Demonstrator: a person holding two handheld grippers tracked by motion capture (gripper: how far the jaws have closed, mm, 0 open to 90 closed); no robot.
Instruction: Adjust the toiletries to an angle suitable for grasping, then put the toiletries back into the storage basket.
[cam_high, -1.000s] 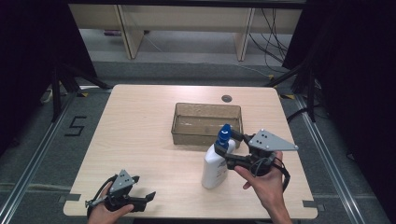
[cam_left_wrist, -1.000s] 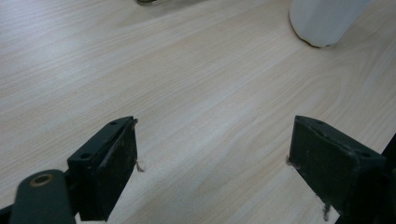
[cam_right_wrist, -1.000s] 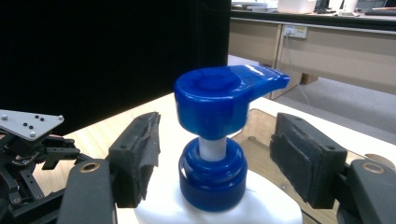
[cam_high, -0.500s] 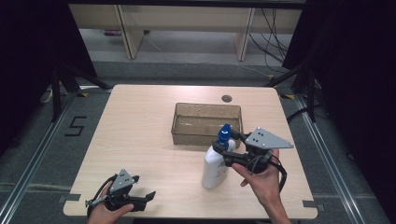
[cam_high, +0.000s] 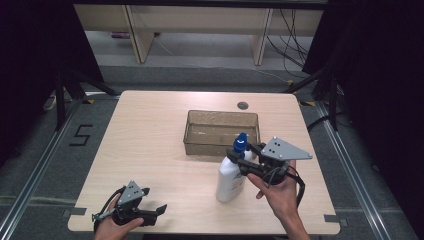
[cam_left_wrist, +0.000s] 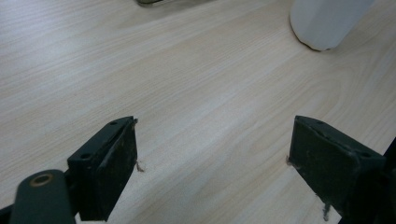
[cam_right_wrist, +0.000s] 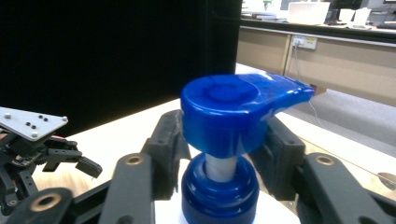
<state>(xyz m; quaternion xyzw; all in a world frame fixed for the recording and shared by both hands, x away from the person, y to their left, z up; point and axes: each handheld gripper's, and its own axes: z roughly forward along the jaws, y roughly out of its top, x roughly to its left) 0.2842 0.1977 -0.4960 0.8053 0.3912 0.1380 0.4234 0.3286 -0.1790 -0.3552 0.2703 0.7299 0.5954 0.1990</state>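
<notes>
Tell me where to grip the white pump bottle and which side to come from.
Grip the pump bottle at its blue neck, under the wider pump head, coming in level from the person's right, as the right tool does. The jaws have just been closing around that neck. The overhanging head should stop slipping.

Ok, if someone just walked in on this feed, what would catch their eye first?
Probably the white pump bottle with its blue pump, upright near the table's front right, the right gripper around its neck; its jaws have just been closing there. Behind it sits a clear bin. The left gripper rests open at the front left corner.
</notes>
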